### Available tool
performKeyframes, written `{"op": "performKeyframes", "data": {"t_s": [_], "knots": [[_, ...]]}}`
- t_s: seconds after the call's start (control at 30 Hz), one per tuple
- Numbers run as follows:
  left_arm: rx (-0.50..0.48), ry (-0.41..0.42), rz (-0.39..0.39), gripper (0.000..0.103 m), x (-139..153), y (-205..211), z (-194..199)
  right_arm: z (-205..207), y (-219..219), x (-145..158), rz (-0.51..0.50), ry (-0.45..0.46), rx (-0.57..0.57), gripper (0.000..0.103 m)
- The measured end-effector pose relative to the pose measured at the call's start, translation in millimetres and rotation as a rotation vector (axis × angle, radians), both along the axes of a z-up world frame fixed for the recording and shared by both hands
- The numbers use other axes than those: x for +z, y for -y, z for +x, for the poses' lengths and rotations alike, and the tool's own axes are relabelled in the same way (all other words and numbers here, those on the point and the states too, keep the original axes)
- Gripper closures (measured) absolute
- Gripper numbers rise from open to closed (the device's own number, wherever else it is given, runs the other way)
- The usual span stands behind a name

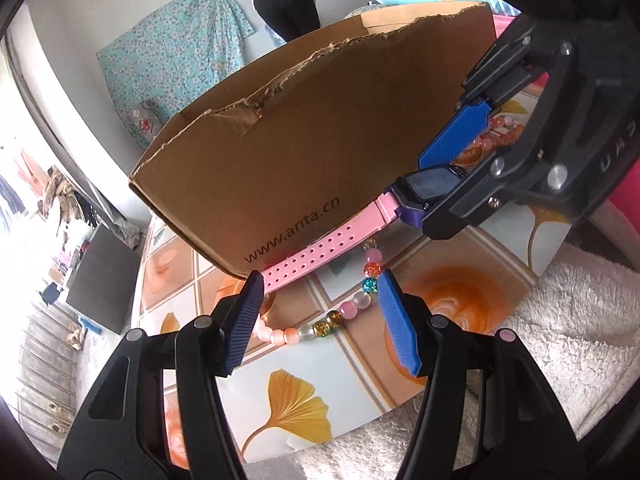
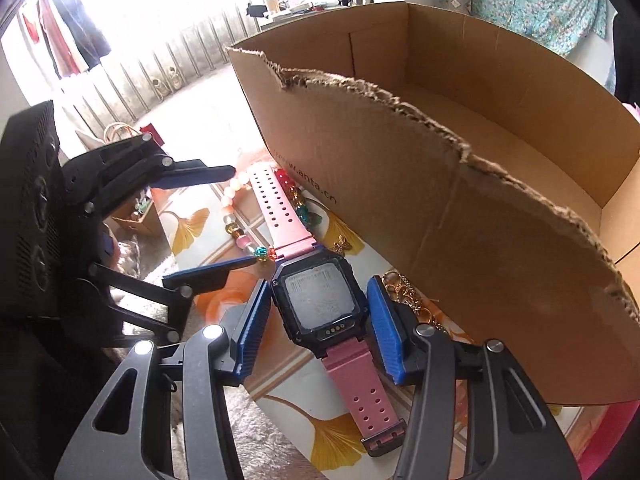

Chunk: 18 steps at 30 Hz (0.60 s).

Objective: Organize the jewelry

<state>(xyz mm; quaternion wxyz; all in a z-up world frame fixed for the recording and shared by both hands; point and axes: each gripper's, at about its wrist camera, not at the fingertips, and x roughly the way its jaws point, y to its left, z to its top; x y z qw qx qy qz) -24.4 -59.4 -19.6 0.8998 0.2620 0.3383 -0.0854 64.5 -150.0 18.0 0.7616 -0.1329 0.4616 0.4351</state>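
A pink-strapped watch (image 2: 320, 300) with a black square face lies along the front of a torn cardboard box (image 2: 480, 220). My right gripper (image 2: 318, 328) is shut on the watch case, one blue pad on each side. In the left wrist view the watch (image 1: 434, 184) sits in that right gripper (image 1: 448, 176), its strap trailing along the box (image 1: 320, 140). My left gripper (image 1: 320, 320) stands open over a bead bracelet (image 1: 320, 328) and the strap's end, touching neither. The right wrist view shows the bracelet (image 2: 236, 232) between the left gripper's (image 2: 244, 216) spread fingers.
Gold jewelry (image 2: 404, 292) and a small butterfly piece (image 2: 342, 244) lie against the box wall. Orange beads (image 1: 500, 136) show behind the right gripper. All rests on a leaf-patterned tabletop (image 1: 296, 400) over a white fluffy cover (image 1: 560, 320). A person (image 1: 286, 4) bends over in the background.
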Motion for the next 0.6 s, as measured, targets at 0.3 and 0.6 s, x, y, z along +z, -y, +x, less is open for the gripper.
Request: {"op": "performKeyframes", "data": {"t_s": [0.3,0.6], "knots": [[-0.080,0.018,0.080,0.074,-1.8,23.3,4.6,7.9,29.3,11.5,0.061,-0.058,0.058,0.054],[-0.075,-0.089,-0.041,0.097,14.1,11.6,22.6,6.1,42.3,16.7,0.079,-0.033,0.077,0.054]]}}
